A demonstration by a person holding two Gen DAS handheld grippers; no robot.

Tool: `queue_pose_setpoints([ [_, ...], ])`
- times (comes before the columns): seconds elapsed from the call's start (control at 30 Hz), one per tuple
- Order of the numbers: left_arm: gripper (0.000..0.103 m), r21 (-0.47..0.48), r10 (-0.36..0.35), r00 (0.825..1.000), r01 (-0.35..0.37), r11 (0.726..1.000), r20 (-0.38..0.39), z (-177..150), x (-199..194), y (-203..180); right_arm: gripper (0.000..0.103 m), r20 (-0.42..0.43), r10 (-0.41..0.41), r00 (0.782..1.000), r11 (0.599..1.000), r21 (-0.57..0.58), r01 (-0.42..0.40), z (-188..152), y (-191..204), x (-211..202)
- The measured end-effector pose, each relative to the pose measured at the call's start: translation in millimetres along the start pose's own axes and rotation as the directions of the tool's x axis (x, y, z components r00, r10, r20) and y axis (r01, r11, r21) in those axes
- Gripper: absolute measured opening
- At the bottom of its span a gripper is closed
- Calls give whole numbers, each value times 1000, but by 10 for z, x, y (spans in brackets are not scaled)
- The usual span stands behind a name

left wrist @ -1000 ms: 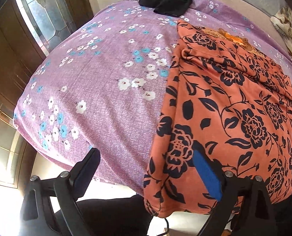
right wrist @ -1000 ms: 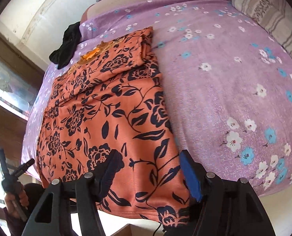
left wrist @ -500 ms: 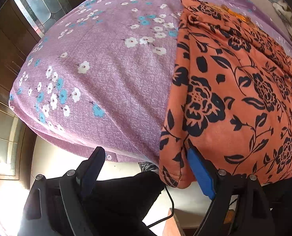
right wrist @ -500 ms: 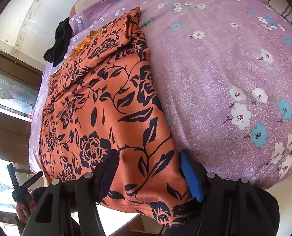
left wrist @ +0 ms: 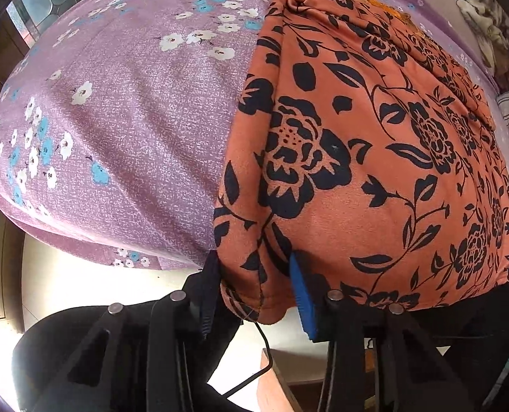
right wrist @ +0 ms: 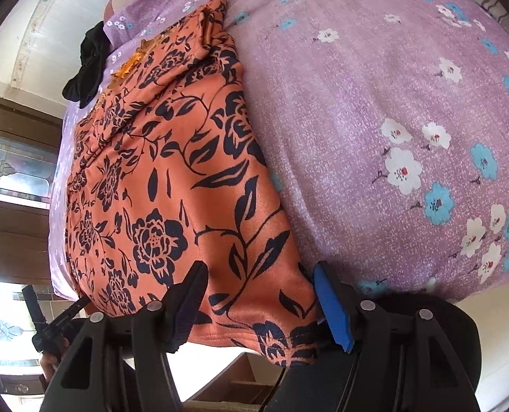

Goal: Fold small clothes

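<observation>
Between the fingers of my left gripper [left wrist: 254,285] hangs one near corner of the orange cotton garment with black flowers [left wrist: 374,158]; they have narrowed around it since a second ago, though I cannot tell if they pinch yet. My right gripper [right wrist: 257,295] brackets the other corner, fingers apart. Both should bite above the hem together, lifting evenly off the purple flowered bedsheet [left wrist: 134,110].

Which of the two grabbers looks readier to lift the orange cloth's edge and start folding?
Left. The left gripper has its jaws close around a corner of the orange cloth. The right gripper has the hem between its jaws too, but they stand wider apart.
</observation>
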State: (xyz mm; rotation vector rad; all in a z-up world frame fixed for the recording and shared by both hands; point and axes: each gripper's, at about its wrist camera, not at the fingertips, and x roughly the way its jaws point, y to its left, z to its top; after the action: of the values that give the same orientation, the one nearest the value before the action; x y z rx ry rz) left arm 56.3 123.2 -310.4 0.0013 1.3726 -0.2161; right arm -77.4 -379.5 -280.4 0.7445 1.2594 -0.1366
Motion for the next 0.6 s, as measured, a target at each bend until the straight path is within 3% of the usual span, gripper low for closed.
queue_pose_setpoints([
  [0.2, 44, -43, -64, 998, 63, 997, -24, -21, -3, 232, 67, -28, 17, 999, 1000, -15, -18, -24, 78, 73],
  [0.27, 31, -40, -87, 996, 86, 996, -22, 25, 43, 223, 62, -22, -12, 1000, 999, -39, 11, -46, 118, 113],
  [0.33, 19, -29, -85, 996, 84, 996, -18, 38, 28, 224, 42, -13, -57, 998, 996, -76, 55, -64, 157, 115],
  [0.37, 17, -24, -84, 996, 83, 996, -17, 44, 21, 222, 35, -12, -44, 999, 995, -86, 43, -72, 163, 97],
  [0.4, 14, -25, -89, 996, 88, 996, -14, 51, 5, 227, 15, -15, -18, 1000, 996, -92, 17, -77, 165, 73],
  [0.43, 13, -28, -96, 995, 96, 995, -12, 67, -13, 225, 9, -9, -5, 1000, 995, -102, 4, -86, 181, 39],
  [0.5, 12, -31, -120, 993, 120, 992, -1, 105, -85, 248, 9, 11, 2, 1000, 991, -133, 0, -106, 247, -34],
  [0.6, 11, -17, -153, 988, 154, 988, 36, 183, -308, 243, 9, 43, 95, 995, 986, -142, -88, -102, 333, -171],
])
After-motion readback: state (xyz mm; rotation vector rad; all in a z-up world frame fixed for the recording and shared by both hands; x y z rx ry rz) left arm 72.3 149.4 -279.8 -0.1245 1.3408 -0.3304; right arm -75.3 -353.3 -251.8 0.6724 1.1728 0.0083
